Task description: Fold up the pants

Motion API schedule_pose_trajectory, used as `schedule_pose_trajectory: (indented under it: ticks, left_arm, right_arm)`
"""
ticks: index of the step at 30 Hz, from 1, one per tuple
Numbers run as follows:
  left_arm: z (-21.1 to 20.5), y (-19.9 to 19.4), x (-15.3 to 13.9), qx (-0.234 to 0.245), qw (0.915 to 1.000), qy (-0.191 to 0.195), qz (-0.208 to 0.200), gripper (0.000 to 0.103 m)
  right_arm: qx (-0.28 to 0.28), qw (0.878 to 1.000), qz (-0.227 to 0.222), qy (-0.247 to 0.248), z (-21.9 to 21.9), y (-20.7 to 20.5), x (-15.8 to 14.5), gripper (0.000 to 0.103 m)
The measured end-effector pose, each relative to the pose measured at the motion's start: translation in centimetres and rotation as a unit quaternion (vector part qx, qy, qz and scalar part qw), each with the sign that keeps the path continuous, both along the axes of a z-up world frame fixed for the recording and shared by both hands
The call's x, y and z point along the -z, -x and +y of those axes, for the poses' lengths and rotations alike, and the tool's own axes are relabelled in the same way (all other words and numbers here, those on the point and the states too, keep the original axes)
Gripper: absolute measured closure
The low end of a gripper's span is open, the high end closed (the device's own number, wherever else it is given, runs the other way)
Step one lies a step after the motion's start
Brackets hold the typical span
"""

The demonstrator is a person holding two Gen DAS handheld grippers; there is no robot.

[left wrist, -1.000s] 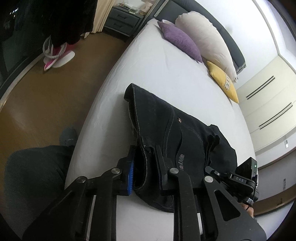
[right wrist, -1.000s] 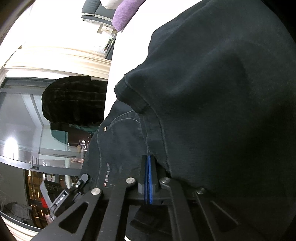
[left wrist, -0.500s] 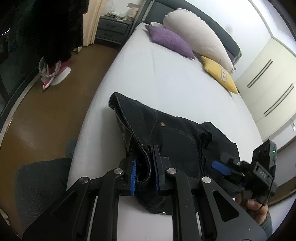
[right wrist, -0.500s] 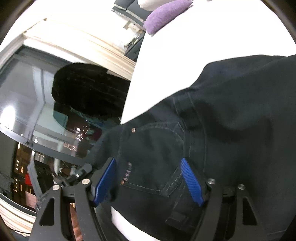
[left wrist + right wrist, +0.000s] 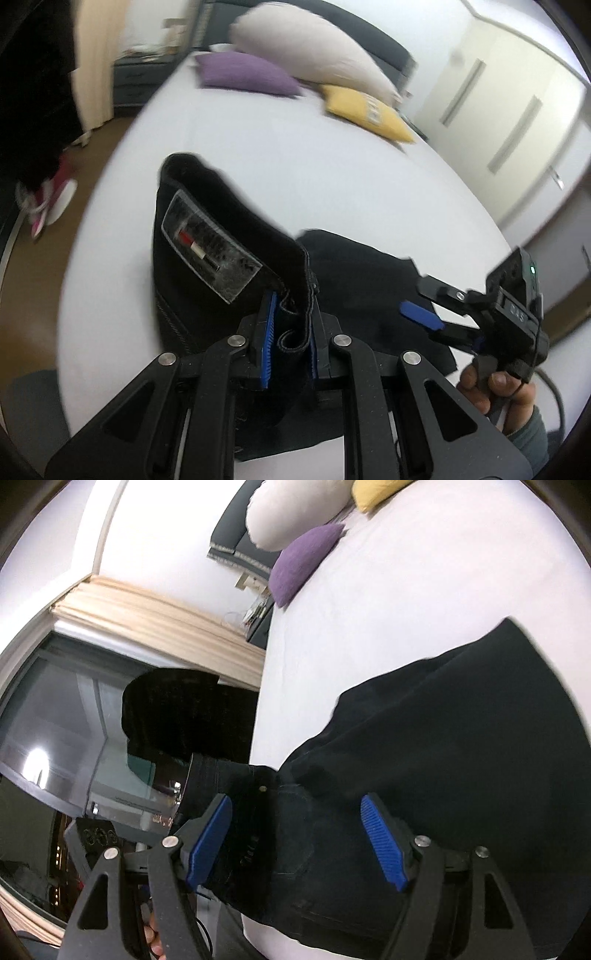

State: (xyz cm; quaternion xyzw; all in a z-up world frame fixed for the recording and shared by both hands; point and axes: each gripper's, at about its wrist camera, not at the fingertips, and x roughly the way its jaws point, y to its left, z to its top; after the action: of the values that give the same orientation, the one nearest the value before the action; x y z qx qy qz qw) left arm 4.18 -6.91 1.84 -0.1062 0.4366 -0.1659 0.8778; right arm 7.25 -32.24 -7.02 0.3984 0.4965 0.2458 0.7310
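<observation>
Black pants (image 5: 351, 280) lie bunched on the white bed (image 5: 258, 147), near its foot edge. My left gripper (image 5: 290, 332) is shut on the pants' waistband and lifts it, so the inner label (image 5: 207, 243) faces the camera. My right gripper (image 5: 299, 834) is open and empty, its blue pads (image 5: 382, 840) spread just above the folded pants (image 5: 424, 757). It also shows in the left wrist view (image 5: 424, 314), to the right over the fabric.
A purple pillow (image 5: 247, 74), a white pillow (image 5: 310, 48) and a yellow pillow (image 5: 365, 110) lie at the head of the bed. A nightstand (image 5: 136, 77) and wooden floor (image 5: 33, 288) with pink shoes (image 5: 44, 203) are to the left. A dark window (image 5: 74, 731) lies beyond the bed edge.
My right gripper let go of the pants and opened, then drew back. My left gripper lifted and turned the waistband, exposing the inner label.
</observation>
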Motion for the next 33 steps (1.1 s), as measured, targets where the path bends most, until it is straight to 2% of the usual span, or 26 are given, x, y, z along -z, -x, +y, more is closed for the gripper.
schedule_pose_trajectory:
  ticks: [7,11,17,20,21,22,23,26,27,29,33]
  left_arm:
    - [-7.7,-0.6,1.0,0.067,0.9976,-0.015,0.006,0.090]
    - [-10.5,-0.7,1.8,0.092,0.9954,-0.026,0.008,0.090]
    - [-12.9,0.1,3.1,0.109,0.9925,-0.054,0.005,0.090]
    - [-14.0,0.4,3.4,0.119,0.9907,-0.066,-0.002,0.090]
    - [-14.3,0.8,3.7,0.125,0.9898,-0.068,-0.005,0.091]
    - [-14.9,1.2,3.7,0.138,0.9882,-0.066,-0.009,0.100]
    - [-15.1,1.1,3.8,0.145,0.9868,-0.070,-0.011,0.102]
    - [-16.6,2.5,3.8,0.168,0.9813,-0.088,-0.033,0.102]
    - [-16.8,2.9,3.8,0.173,0.9800,-0.091,-0.037,0.102]
    - [-16.1,3.6,3.2,0.181,0.9802,-0.072,-0.038,0.102]
    - [-10.8,6.2,-0.2,0.131,0.9821,-0.088,-0.103,0.100]
  right_arm:
    - [0.002,0.999,0.017,-0.029,-2.8,-0.5,0.6,0.023]
    - [-0.014,0.997,0.033,-0.071,-3.5,-1.6,1.2,0.021]
    - [-0.094,0.991,0.037,-0.082,-1.9,-4.2,0.5,0.018]
    - [-0.142,0.987,0.042,-0.066,-0.2,-5.3,0.4,0.018]
    - [-0.153,0.985,0.047,-0.058,0.3,-5.7,0.6,0.017]
    - [-0.166,0.983,0.055,-0.054,0.8,-6.1,1.0,0.017]
    - [-0.176,0.981,0.060,-0.056,1.2,-6.4,1.3,0.017]
    - [-0.200,0.975,0.073,-0.068,2.2,-7.3,2.3,0.017]
    - [-0.202,0.974,0.078,-0.060,2.5,-7.5,2.7,0.017]
    - [-0.194,0.976,0.088,-0.037,2.8,-7.9,3.4,0.017]
    - [-0.202,0.975,0.075,-0.054,3.6,-7.7,3.0,0.016]
